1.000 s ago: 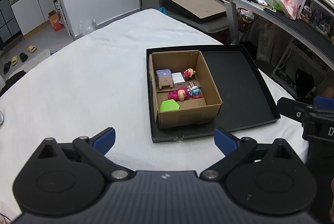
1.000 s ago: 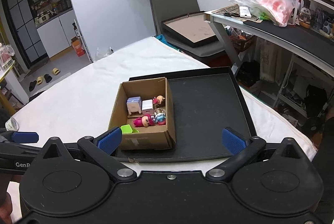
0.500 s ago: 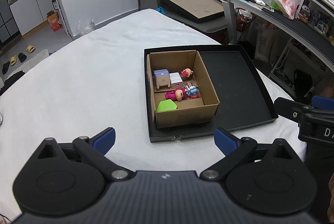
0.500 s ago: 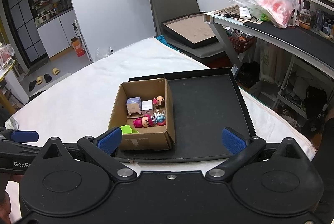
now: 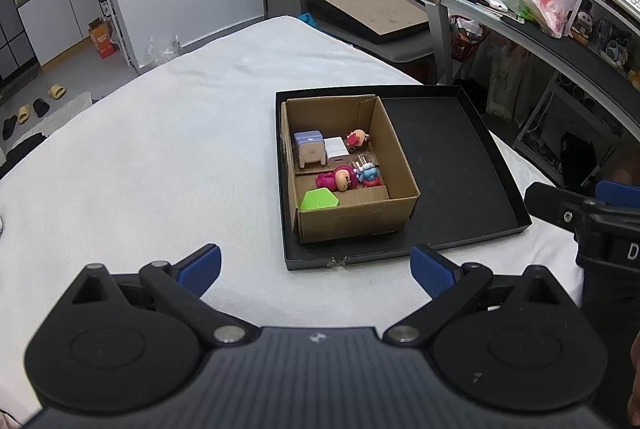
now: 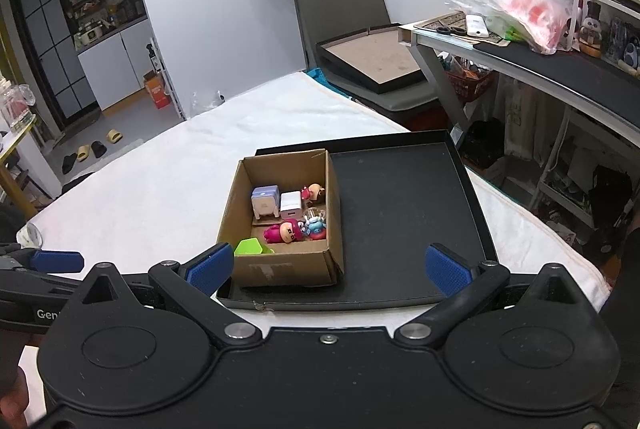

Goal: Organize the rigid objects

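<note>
An open cardboard box (image 5: 394,157) (image 6: 334,213) stands in the left half of a shallow black tray (image 5: 448,165) (image 6: 400,205) on a white-covered table. Inside lie a lilac toy (image 5: 309,148) (image 6: 265,203), a white cube (image 5: 336,151) (image 6: 291,204), a pink doll (image 5: 338,178) (image 6: 285,231), a blue-and-red figure (image 5: 370,175) (image 6: 316,227), a small red-capped figure (image 5: 357,138) (image 6: 312,191) and a green piece (image 5: 319,199) (image 6: 249,247). My left gripper (image 5: 316,265) is open, empty, short of the tray's near edge. My right gripper (image 6: 328,265) is open and empty, near the tray's front.
A chair (image 6: 360,41) beyond the table carries a second black tray (image 6: 372,59). A cluttered desk (image 6: 540,57) with plastic bags and a keyboard runs along the right. Bare white cloth (image 5: 160,149) spreads left of the tray. Slippers (image 6: 86,151) lie on the floor far left.
Both grippers have drawn back slightly from the tray and stayed open. Nothing in the box has moved.
</note>
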Action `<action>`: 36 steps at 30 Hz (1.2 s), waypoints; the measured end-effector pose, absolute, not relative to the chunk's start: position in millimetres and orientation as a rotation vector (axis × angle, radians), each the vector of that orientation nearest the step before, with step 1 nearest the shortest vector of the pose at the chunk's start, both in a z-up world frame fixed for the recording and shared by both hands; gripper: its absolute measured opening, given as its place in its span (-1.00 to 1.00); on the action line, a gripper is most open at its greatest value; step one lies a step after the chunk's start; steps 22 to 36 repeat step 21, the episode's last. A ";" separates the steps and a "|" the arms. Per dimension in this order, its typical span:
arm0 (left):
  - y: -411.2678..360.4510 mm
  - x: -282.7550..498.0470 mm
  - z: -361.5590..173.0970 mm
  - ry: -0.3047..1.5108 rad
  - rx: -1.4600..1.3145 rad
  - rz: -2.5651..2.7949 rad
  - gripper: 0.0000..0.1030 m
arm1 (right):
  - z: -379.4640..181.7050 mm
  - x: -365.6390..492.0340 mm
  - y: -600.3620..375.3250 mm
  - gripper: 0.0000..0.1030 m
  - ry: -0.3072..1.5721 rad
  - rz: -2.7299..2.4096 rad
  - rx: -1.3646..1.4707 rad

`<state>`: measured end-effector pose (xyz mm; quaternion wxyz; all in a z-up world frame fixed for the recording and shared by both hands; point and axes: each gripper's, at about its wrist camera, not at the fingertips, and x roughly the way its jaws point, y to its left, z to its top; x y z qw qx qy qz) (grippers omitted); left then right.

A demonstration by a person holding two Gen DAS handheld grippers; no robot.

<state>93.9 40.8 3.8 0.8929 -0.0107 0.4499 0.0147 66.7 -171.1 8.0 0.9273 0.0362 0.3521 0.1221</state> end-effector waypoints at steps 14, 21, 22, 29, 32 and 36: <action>39.6 88.5 3.7 0.911 -0.035 0.026 0.94 | 2.3 70.4 -170.6 1.00 0.734 0.224 0.057; 41.6 88.9 2.6 0.913 -0.047 -0.003 0.94 | -1.1 71.4 -167.9 1.00 0.737 0.226 0.055; 41.6 88.9 2.6 0.913 -0.047 -0.003 0.94 | -1.1 71.4 -167.9 1.00 0.737 0.226 0.055; 41.6 88.9 2.6 0.913 -0.047 -0.003 0.94 | -1.1 71.4 -167.9 1.00 0.737 0.226 0.055; 41.6 88.9 2.6 0.913 -0.047 -0.003 0.94 | -1.1 71.4 -167.9 1.00 0.737 0.226 0.055; 41.6 88.9 2.6 0.913 -0.047 -0.003 0.94 | -1.1 71.4 -167.9 1.00 0.737 0.226 0.055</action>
